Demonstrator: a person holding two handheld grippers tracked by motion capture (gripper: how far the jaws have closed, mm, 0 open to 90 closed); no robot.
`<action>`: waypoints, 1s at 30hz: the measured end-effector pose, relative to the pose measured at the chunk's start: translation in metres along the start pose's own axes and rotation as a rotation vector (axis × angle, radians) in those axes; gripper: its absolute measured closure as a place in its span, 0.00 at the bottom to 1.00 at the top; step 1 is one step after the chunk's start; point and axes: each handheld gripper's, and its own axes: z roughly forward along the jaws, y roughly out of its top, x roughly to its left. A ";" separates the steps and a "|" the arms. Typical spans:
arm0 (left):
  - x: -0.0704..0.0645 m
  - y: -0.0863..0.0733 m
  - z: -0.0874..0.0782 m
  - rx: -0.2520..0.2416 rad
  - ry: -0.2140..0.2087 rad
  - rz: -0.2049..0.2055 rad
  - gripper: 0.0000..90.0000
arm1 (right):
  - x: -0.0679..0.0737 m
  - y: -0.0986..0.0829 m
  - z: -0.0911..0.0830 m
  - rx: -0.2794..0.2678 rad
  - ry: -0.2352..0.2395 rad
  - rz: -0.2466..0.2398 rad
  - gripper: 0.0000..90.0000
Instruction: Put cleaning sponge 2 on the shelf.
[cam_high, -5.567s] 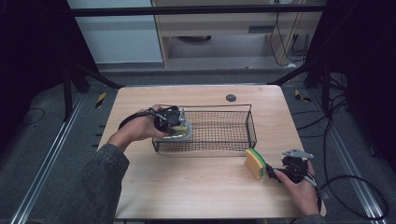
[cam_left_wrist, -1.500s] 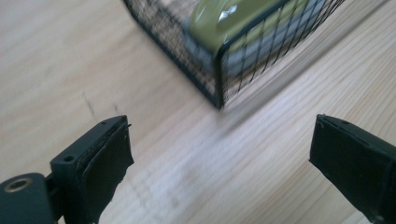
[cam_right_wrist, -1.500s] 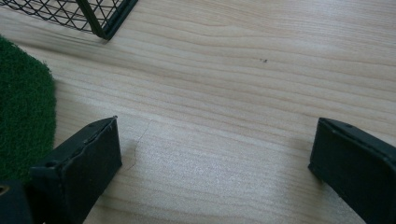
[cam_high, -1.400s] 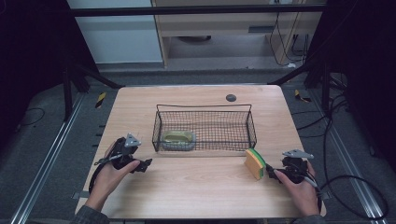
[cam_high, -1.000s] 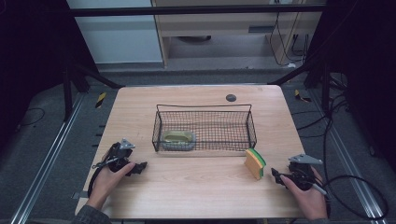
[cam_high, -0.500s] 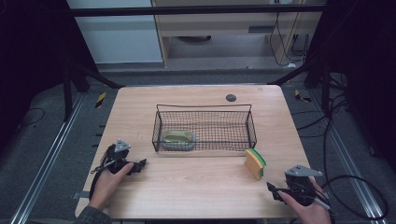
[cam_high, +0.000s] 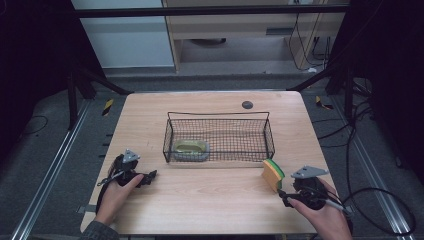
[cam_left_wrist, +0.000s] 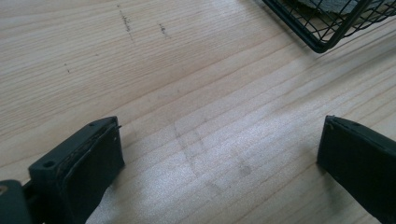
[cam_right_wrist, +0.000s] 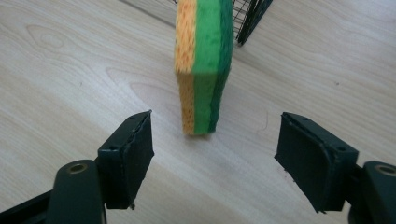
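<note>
High view: we see the sponge (cam_high: 273, 174) on edge on the worktop (cam_high: 210, 210), just beside the wire basket (cam_high: 219, 136), w/ a dish (cam_high: 190, 148) inside.

Left gripper view: left tongs (cam_left_wrist: 219, 163) spread wide over bare wood.

Right gripper view: right tongs (cam_right_wrist: 215, 154) gape apart, sponge (cam_right_wrist: 203, 65) just ahead, not touching.

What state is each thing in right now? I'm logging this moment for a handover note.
Sponge: standing on edge on the table, outside the basket, free of both grippers.
Wire basket: upright, holding one dish.
Dish: lying in the basket's left end.
Left gripper: open, empty, low over bare wood.
Right gripper: open, empty, jaws pointed at the sponge, short of it.
</note>
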 end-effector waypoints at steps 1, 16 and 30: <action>0.000 0.000 0.000 0.000 0.000 0.000 0.00 | 0.000 0.000 0.000 0.000 0.000 0.000 0.31; 0.000 0.000 0.000 0.000 0.000 0.000 0.00 | 0.002 0.051 0.007 0.136 0.008 -0.039 0.34; 0.000 0.000 0.000 0.000 0.000 0.000 0.00 | 0.003 0.079 0.025 0.247 0.013 -0.053 0.40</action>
